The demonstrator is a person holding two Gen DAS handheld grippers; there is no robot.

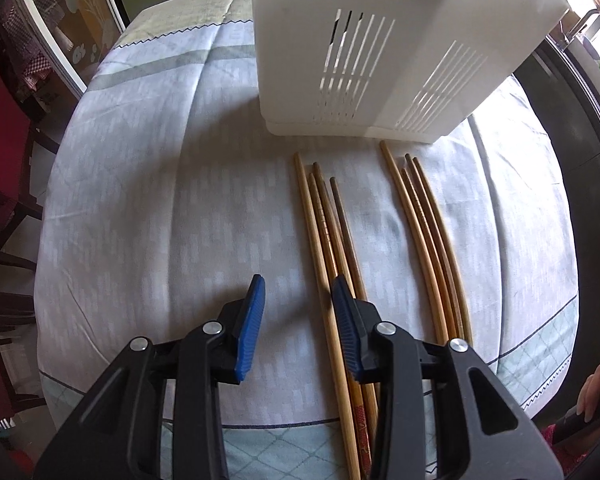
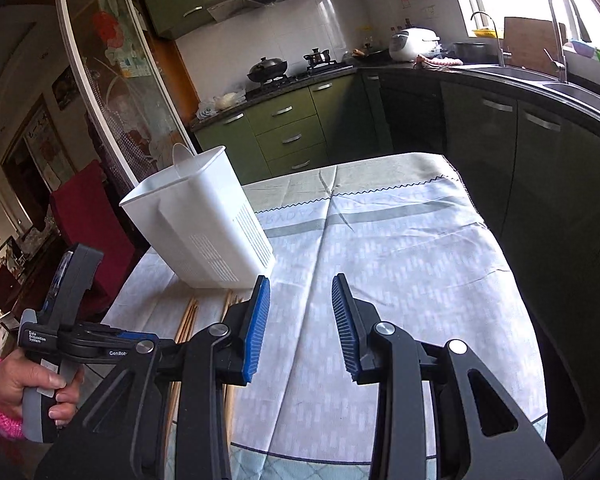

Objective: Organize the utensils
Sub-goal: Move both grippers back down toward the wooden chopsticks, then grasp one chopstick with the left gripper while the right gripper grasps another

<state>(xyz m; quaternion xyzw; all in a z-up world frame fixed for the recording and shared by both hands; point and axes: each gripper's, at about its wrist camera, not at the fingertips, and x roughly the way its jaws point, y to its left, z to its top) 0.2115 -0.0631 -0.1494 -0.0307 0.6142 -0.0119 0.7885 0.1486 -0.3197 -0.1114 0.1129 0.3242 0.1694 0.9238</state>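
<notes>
Two bundles of wooden chopsticks lie on the cloth-covered table, a left bundle [image 1: 326, 232] and a right bundle [image 1: 428, 232], tips toward a white slotted utensil holder [image 1: 364, 48] standing just beyond them. My left gripper [image 1: 298, 320] is open and empty, low over the near end of the left bundle, its right finger above those sticks. My right gripper [image 2: 300, 320] is open and empty above the cloth, right of the holder [image 2: 204, 224]. The chopsticks [image 2: 188, 320] show partly behind its left finger. The left gripper body [image 2: 60, 320] appears at lower left.
The pale patterned tablecloth [image 1: 160, 200] covers the table and drops off at its edges. A red chair [image 2: 84, 208] stands at the left. Green kitchen cabinets [image 2: 284, 128] and a dark counter with a sink [image 2: 540, 80] lie beyond and to the right.
</notes>
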